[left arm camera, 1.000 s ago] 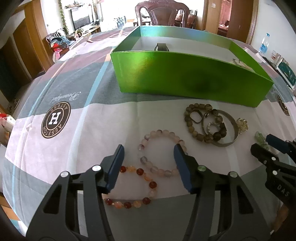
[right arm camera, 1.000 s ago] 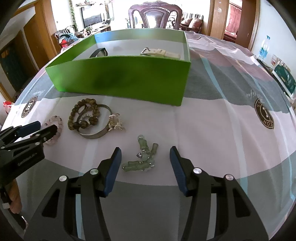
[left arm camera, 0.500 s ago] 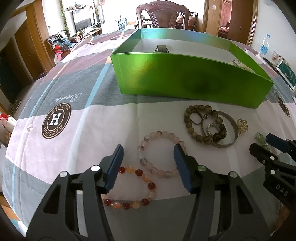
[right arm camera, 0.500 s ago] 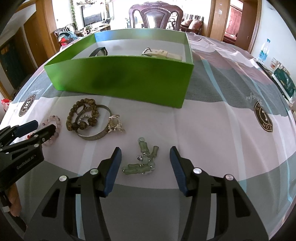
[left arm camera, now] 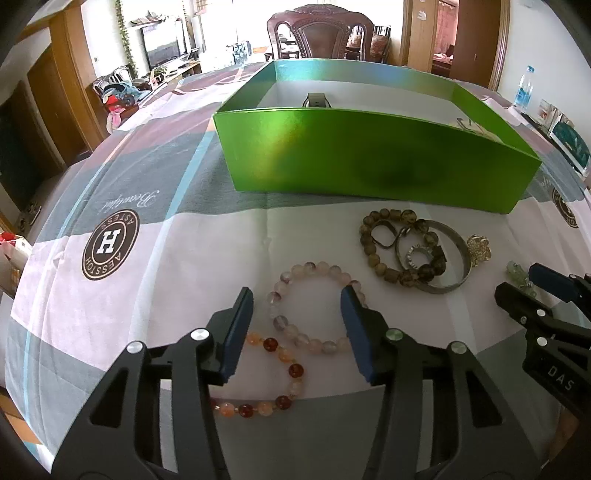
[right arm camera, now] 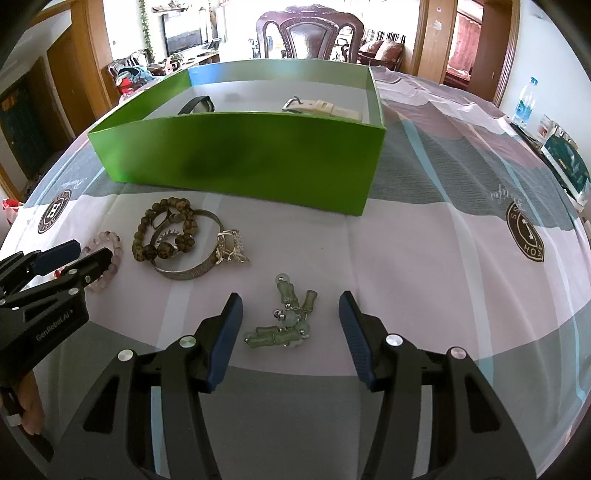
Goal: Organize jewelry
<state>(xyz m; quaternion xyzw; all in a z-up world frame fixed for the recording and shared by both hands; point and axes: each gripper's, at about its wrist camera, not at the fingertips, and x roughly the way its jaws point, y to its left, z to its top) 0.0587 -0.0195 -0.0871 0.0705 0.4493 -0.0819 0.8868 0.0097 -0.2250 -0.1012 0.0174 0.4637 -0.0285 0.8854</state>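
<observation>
A pale pink bead bracelet (left arm camera: pixel 307 266) lies on the cloth between the fingers of my left gripper (left arm camera: pixel 297 295), whose jaws are closing; the pads do not press on it. Just nearer lies a red and orange bead bracelet (left arm camera: pixel 280 354). My right gripper (right arm camera: pixel 291 297) stands open over a green jade bead piece (right arm camera: pixel 284 332). Between the two are a brown bead bracelet (left arm camera: pixel 369 251), a silver bangle (left arm camera: pixel 463 266) and a gold brooch (left arm camera: pixel 478 249). Behind them stands the open green box (left arm camera: pixel 369 162), holding a black watch (right arm camera: pixel 199 105) and a white strap (right arm camera: pixel 321 108).
The table wears a patterned cloth with round logos (left arm camera: pixel 109 249). A dark wooden chair (right arm camera: pixel 306 33) stands beyond the box. A water bottle (right arm camera: pixel 524 101) and a framed picture (right arm camera: pixel 565 162) are at the right edge. Part of a hand (right arm camera: pixel 29 410) shows under the left gripper.
My left gripper's jaws have come slightly closer together around the pale pink bracelet. The right gripper and the jewelry have not moved.
</observation>
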